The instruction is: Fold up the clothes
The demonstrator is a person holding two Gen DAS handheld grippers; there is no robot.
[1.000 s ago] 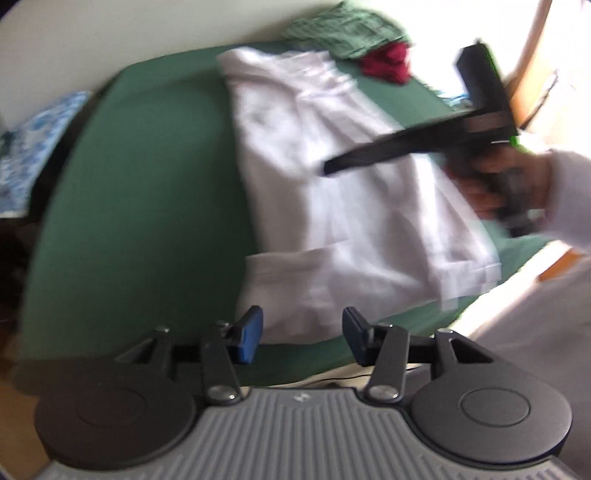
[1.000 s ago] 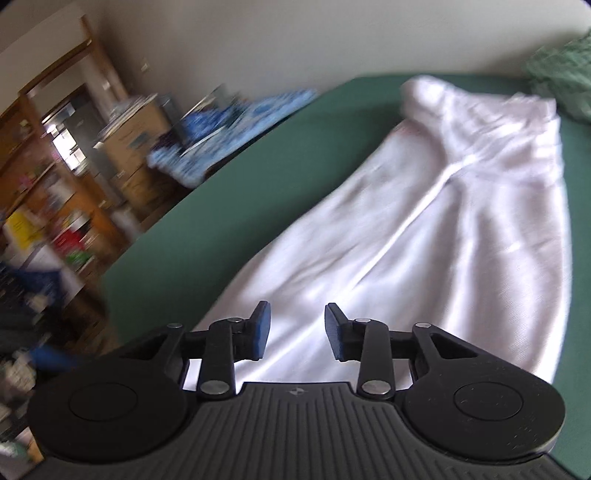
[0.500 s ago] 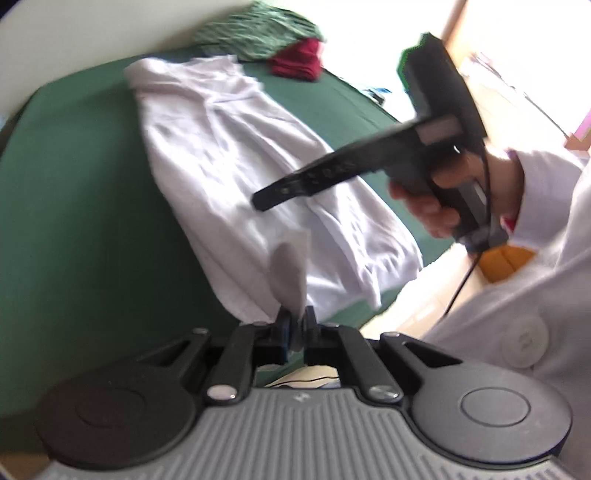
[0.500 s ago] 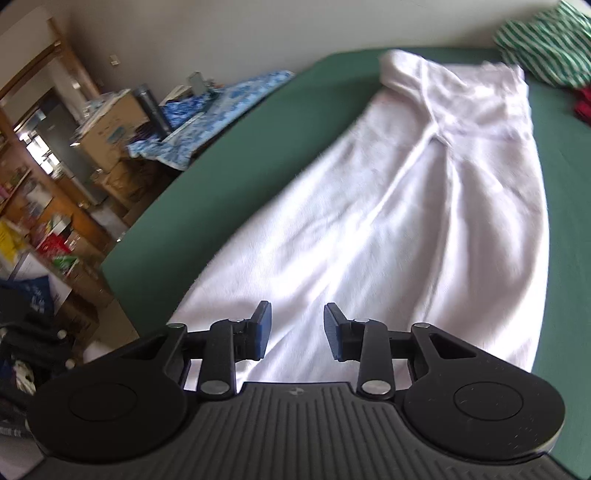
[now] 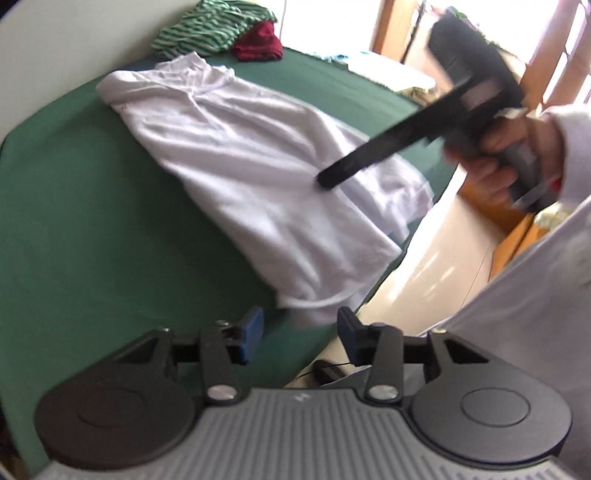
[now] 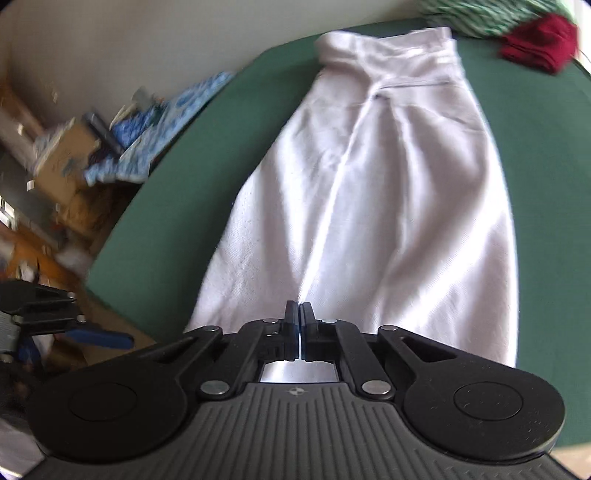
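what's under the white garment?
The white garment lies on the green table cover; only that cover shows around it. Anything beneath the cloth itself is hidden.

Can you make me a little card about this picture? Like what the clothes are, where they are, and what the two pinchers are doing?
clothes: white garment, spread out long, wrinkled
where: on the green table cover, near end at its edge
left gripper: open, jaws just opened, pinching nothing, hem just ahead
right gripper: shut on a raised fold of the white garment
also there: striped green cloth and red cloth at the far end
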